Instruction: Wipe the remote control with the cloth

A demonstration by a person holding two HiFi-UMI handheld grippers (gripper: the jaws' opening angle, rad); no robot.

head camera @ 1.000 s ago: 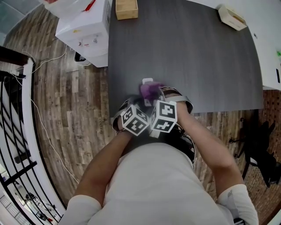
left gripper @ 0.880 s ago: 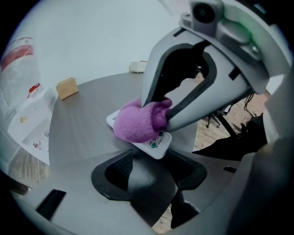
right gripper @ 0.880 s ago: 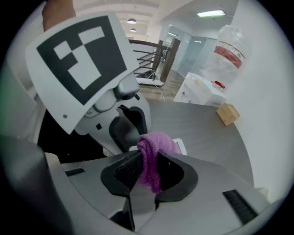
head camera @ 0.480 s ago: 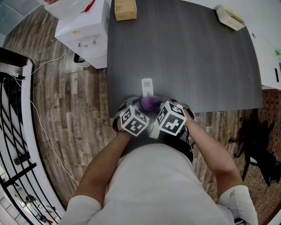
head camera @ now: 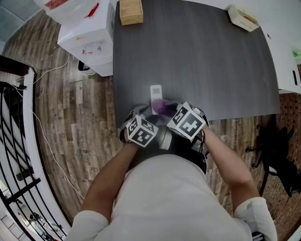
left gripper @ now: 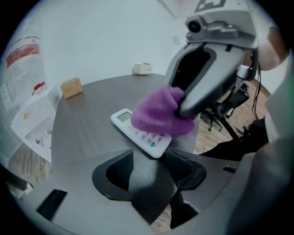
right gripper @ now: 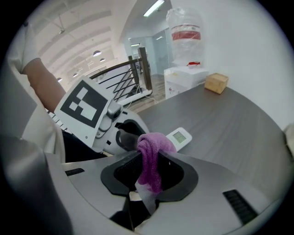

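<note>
**Surroundings.** A dark grey bench [head camera: 197,56] stands on a wood-plank floor [head camera: 70,127], with a black railing [head camera: 14,136] at the person's left. A white water dispenser [head camera: 89,35] stands just beside the bench's far left corner. A wooden block [head camera: 130,10] and a pale box [head camera: 243,19] sit at the far edge of the bench, well apart.

**Task objects.** The remote control [left gripper: 138,133] lies flat near the front edge of the bench, its display end pointing away from the person. The purple cloth [left gripper: 161,112] rests bunched on its button face.

**Jaws.** The right gripper [right gripper: 149,172] has its jaws closed on the cloth, which sticks out past the tips. The left gripper [left gripper: 151,165] has its jaws moderately apart and grips nothing. The near end of the remote lies just ahead of the gap, and contact cannot be judged.

**Markings.** Each gripper's cube carries black-and-white square patterns. The dispenser's bottle [right gripper: 185,27] has a red band, and its print, like the remote's button legends, is too small to read.
</note>
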